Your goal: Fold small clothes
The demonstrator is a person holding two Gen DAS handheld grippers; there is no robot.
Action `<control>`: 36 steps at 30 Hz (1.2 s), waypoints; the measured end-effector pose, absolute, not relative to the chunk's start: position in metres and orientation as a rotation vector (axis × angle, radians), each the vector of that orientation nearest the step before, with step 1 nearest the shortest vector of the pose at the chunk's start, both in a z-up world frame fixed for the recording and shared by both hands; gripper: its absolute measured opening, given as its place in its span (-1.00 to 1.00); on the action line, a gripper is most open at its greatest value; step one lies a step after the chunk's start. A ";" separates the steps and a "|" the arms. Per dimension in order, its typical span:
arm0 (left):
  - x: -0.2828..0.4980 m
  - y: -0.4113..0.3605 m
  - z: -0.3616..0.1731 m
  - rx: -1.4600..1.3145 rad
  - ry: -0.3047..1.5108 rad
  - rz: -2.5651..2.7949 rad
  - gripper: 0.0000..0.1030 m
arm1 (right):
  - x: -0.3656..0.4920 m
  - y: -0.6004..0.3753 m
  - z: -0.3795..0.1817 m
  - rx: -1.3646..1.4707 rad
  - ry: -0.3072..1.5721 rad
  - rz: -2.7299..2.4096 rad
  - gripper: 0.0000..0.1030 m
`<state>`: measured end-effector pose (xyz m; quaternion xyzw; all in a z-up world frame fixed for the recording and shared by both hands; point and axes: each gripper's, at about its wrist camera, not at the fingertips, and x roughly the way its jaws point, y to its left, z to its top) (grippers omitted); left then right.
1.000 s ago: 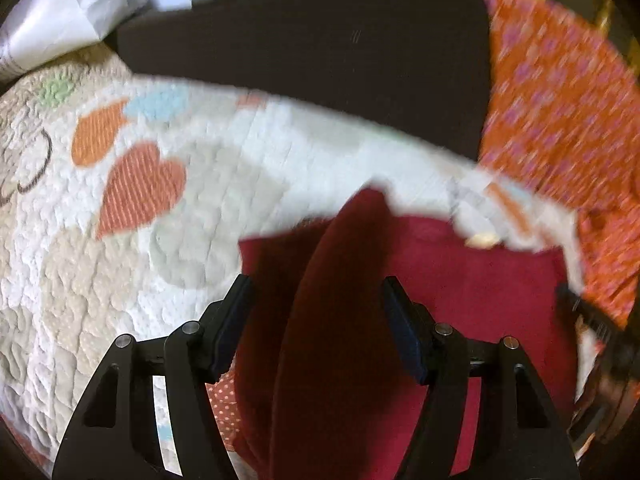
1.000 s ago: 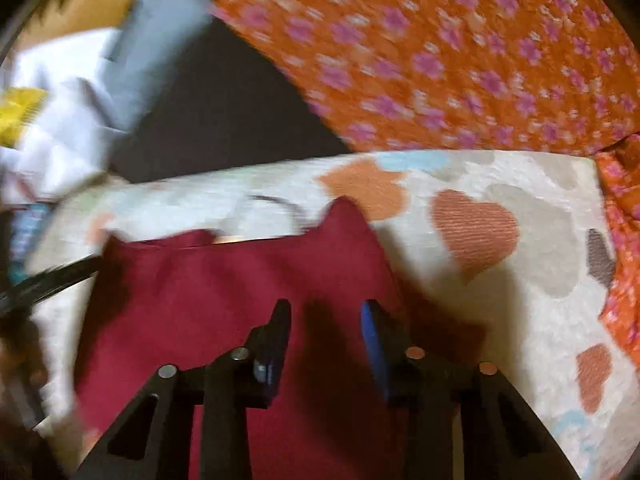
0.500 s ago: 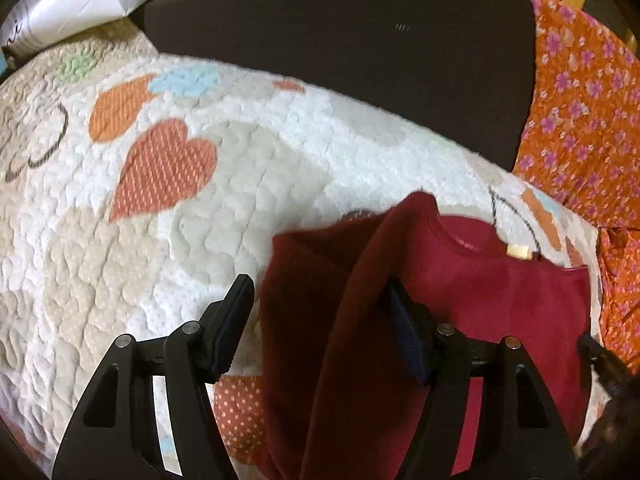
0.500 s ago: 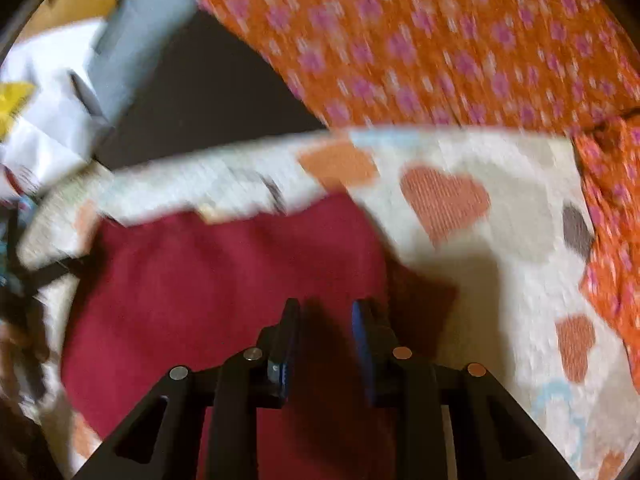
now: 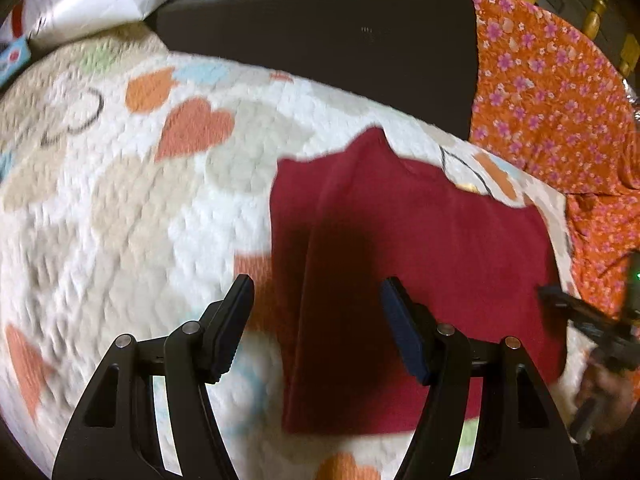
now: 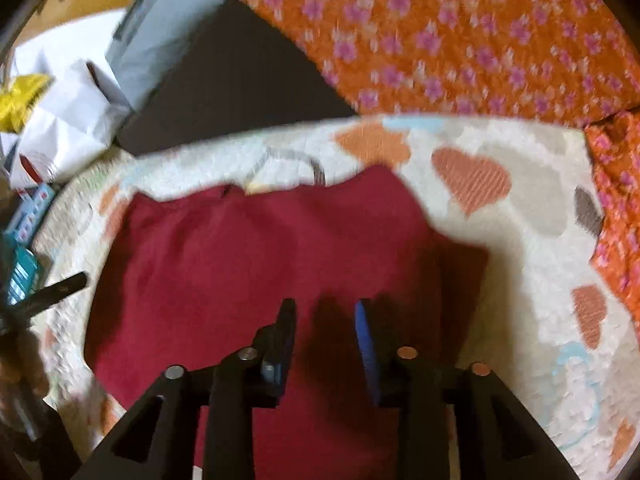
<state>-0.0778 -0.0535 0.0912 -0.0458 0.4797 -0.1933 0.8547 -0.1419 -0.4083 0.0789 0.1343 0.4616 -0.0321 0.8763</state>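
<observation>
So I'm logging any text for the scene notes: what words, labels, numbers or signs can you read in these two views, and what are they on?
No text can be read in either view.
Blue box: print on it, too blurred to read.
White bag: red mark, no legible letters.
Red garment: small tan tag at the neck, too small to read.
Dark cushion: tiny mark, not legible.

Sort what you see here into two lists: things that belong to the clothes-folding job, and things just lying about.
Job: dark red garment; heart-print quilt under it; left gripper; right gripper.

Lying about: orange floral cloth; black pad; white paper bag; grey packet.
</observation>
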 end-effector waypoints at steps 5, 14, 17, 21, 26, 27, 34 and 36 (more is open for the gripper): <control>-0.096 -0.052 0.083 -0.104 1.050 -0.420 0.29 | -0.134 -0.399 0.070 0.259 1.017 -0.087 -0.30; -0.120 -0.038 0.078 -0.131 1.015 -0.410 0.29 | -0.090 -0.330 0.099 0.273 0.955 0.137 -0.28; -0.113 -0.035 0.070 -0.141 1.041 -0.400 0.29 | -0.061 -0.302 0.092 0.271 0.940 0.209 -0.28; -0.104 -0.033 0.060 -0.164 1.072 -0.409 0.29 | -0.028 -0.272 0.088 0.249 0.932 0.254 -0.28; -0.091 -0.033 0.051 -0.219 1.115 -0.415 0.30 | 0.014 -0.240 0.083 0.183 0.925 0.270 -0.31; -0.088 -0.034 0.049 -0.226 1.121 -0.411 0.33 | 0.024 -0.234 0.075 0.179 0.954 0.279 -0.31; -0.082 -0.032 0.049 -0.246 1.121 -0.380 0.38 | 0.050 -0.214 0.058 0.151 1.057 0.268 -0.31; -0.082 -0.031 0.050 -0.248 1.112 -0.372 0.38 | 0.051 -0.210 0.066 0.180 1.045 0.299 -0.28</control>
